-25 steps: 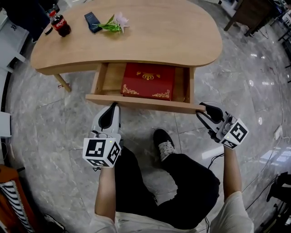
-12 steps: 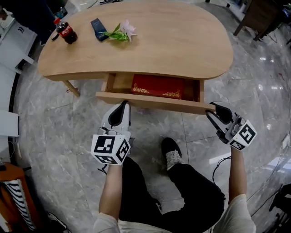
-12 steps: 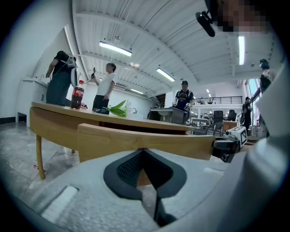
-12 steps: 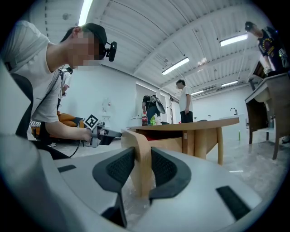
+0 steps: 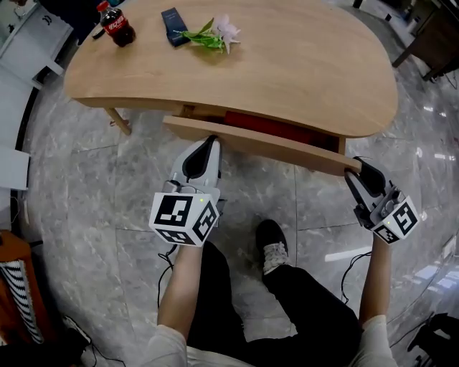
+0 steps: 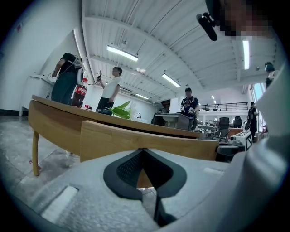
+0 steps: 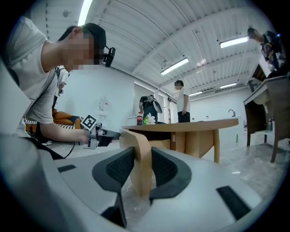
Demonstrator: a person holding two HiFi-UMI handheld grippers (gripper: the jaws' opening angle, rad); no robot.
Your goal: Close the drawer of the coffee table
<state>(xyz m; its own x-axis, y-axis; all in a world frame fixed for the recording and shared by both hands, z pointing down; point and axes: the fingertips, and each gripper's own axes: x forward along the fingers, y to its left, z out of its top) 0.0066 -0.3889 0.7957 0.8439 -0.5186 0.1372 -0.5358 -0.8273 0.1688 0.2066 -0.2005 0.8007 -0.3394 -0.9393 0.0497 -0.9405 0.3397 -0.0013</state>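
The light-wood coffee table (image 5: 287,64) has its drawer almost in. The drawer front (image 5: 272,145) stands a little out from the table's edge, and only a thin red strip of the box (image 5: 272,127) inside shows. My left gripper (image 5: 209,140) is shut, its tips against the left part of the drawer front (image 6: 113,138). My right gripper (image 5: 356,166) is shut on the right end of the drawer front (image 7: 136,138), one pad on each face of the panel. In the left gripper view the jaws (image 6: 143,150) meet at the tip with nothing between them.
On the tabletop's far left lie a cola bottle (image 5: 116,23), a dark blue pack (image 5: 173,17) and a flower (image 5: 215,32). A table leg (image 5: 118,120) stands at the left. The person's shoe (image 5: 271,247) rests on the marble floor between the grippers. People stand beyond the table.
The drawer has slid into the table: the red box showed almost whole, now only a strip. Both grippers have moved toward the table with the drawer front.
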